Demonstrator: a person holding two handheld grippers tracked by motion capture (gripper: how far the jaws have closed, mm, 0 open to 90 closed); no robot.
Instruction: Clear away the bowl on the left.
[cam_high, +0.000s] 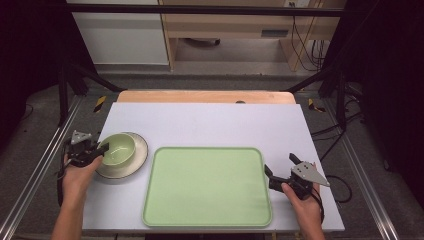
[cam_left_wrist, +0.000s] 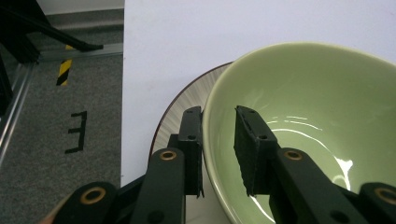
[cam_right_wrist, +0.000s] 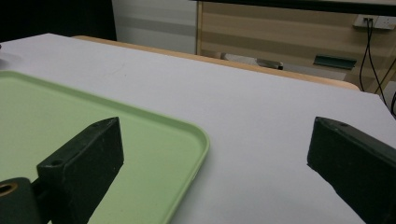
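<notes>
1. gripping the near-left rim of the green bowl (cam_high: 119, 148), the left tongs (cam_high: 102, 150) have one jaw outside the wall and the other inside the hollow; in the left gripper view the pads sit tight on the bowl's (cam_left_wrist: 308, 112) wall, with the left tongs (cam_left_wrist: 218, 140) straddling it.
2. the bowl stands upright on a pale plate (cam_high: 139, 159) with a dark edge, at the left side of the white table (cam_high: 215, 122); the plate's ribbed rim (cam_left_wrist: 180, 109) shows just beyond the outer jaw.
3. a light green tray (cam_high: 207, 186) lies flat in the middle of the table, just right of the plate and apart from it, with nothing on it.
4. the right tongs (cam_high: 280, 167) sit at the tray's right edge, held in the person's right hand (cam_high: 306, 205), jaws spread wide with nothing between them.
5. in the right gripper view one jaw hangs over the tray's corner (cam_right_wrist: 140, 140) and the other over bare table (cam_right_wrist: 261, 116); whether either jaw touches the surface i cannot tell.
6. the person's left hand (cam_high: 77, 177) holds the left tongs from the near-left side of the table.
</notes>
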